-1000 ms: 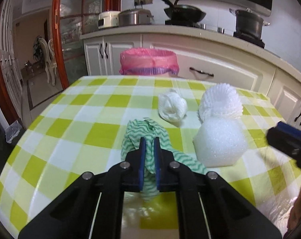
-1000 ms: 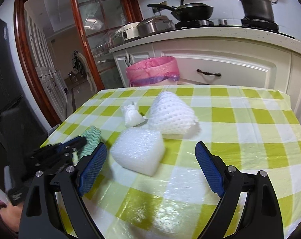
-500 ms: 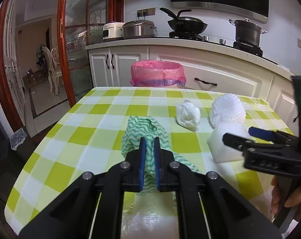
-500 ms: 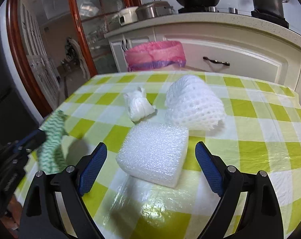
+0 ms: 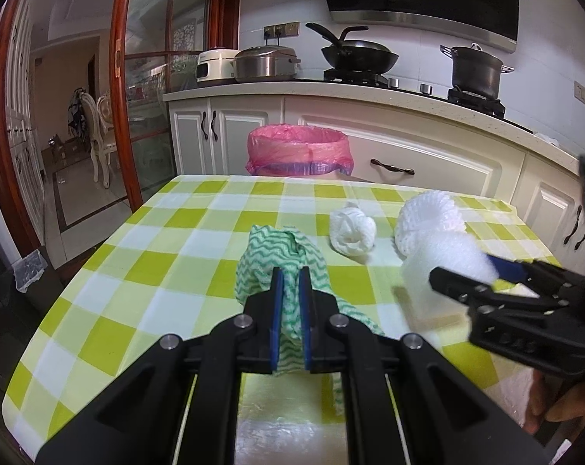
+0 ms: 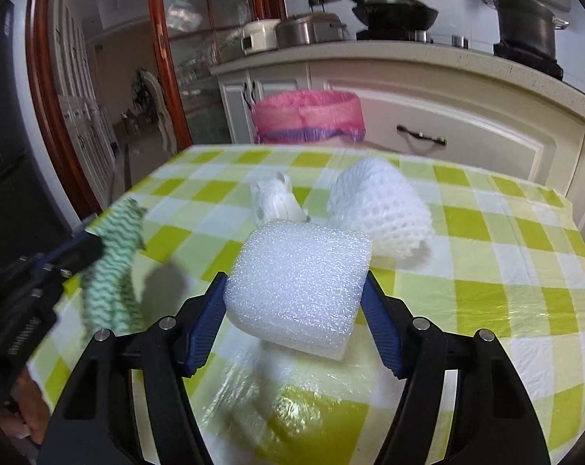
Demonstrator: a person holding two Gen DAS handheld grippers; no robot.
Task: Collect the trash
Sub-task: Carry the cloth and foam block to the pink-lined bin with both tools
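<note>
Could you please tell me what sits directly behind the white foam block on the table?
Behind the foam block lie a crumpled white tissue and a white foam net sleeve. The block covers their near lower edges and the tablecloth between.

A black wok and a steel pot sit on the stove.

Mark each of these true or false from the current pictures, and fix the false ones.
1. The left tool is clamped on the green-striped cloth. True.
2. The foam block already lies in the pink-lined bin. False: it sits on the checked table, between the closing pads of the right tool.
3. The foam net sleeve lies beyond the block. True.
4. The crumpled white paper is held by a tool. False: it lies free on the table.
</note>
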